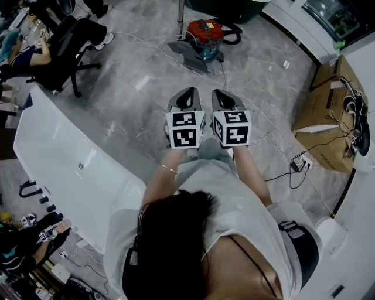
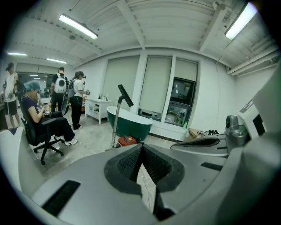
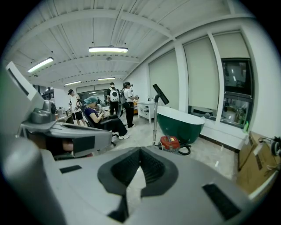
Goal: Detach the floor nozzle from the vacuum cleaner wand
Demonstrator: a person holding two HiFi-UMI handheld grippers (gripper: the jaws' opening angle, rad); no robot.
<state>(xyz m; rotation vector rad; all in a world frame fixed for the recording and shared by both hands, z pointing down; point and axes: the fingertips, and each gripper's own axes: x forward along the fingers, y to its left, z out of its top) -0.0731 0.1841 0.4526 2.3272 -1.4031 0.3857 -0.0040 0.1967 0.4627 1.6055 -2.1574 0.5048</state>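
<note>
**Your tools**
- L gripper [image 1: 188,92]: held out in front of your chest, angled down twd the floor. Jaws pressed together, pads meeting at the tips, nothing btwn them.
- R gripper [image 1: 224,94]: just beside the L one, parallel, same downward tilt. Jaws likewise pressed together and empty.
- Neither gripper touches anything; both are well apart from the vacuum.

**Task items**
- Floor nozzle [image 1: 190,55]: grey, wedge-shaped, flat on the grey marble floor [image 1: 135,88], ahead of both grippers, slightly to your L gripper's side.
- Wand [image 1: 180,17]: metal tube standing upright from the nozzle. The joint btwn the two is too small to read.
- Vacuum canister [image 1: 205,32]: red, on the floor just beside the nozzle, w/ a black hose [image 1: 233,36] looping off its far side.

**Surroundings**
- White tub [image 1: 70,158]: long, to your left, near.
- Green tub [image 3: 180,123]: behind the canister, by the windows.
- Cardboard boxes [image 1: 325,117]: to your right, w/ cables [image 1: 296,164] trailing over the floor near them.
- Seated person [image 1: 26,55]: in an office chair [image 1: 73,53] at far left; other people stand further back in the gripper views.
</note>
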